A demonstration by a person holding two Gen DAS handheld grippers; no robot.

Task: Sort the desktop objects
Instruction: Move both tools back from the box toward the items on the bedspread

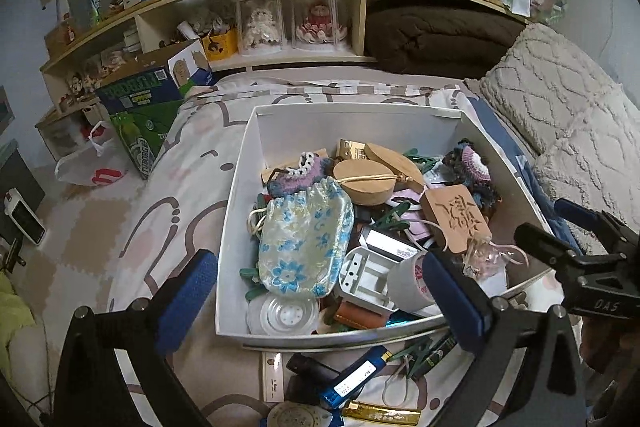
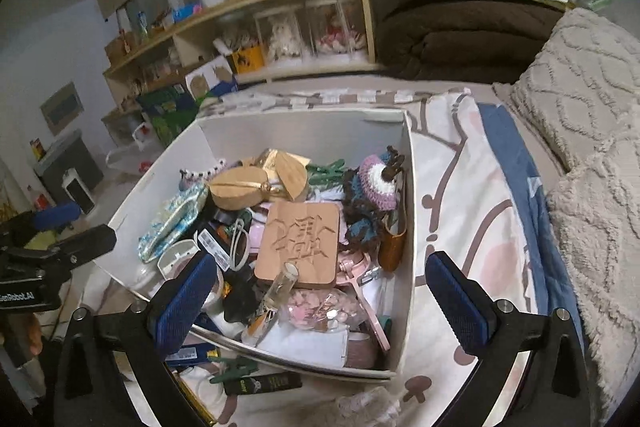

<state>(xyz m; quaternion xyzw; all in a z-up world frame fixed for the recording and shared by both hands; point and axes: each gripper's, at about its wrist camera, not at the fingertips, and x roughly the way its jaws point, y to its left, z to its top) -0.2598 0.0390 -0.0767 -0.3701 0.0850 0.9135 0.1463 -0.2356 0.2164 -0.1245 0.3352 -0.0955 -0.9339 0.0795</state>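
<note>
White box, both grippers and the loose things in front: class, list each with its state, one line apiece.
White cardboard box: lidless, heaped full.
Left gripper: open, holding nothing.
Right gripper: open, holding nothing.
Blue-flowered drawstring pouch: cinched shut, lying in the box.
Blue lighter: lying flat outside the box.

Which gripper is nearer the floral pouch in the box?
Left. The left gripper hangs open right over the floral pouch; the right gripper, also open, sits across the box.

Both views down into box [image 1: 240,211]
</note>
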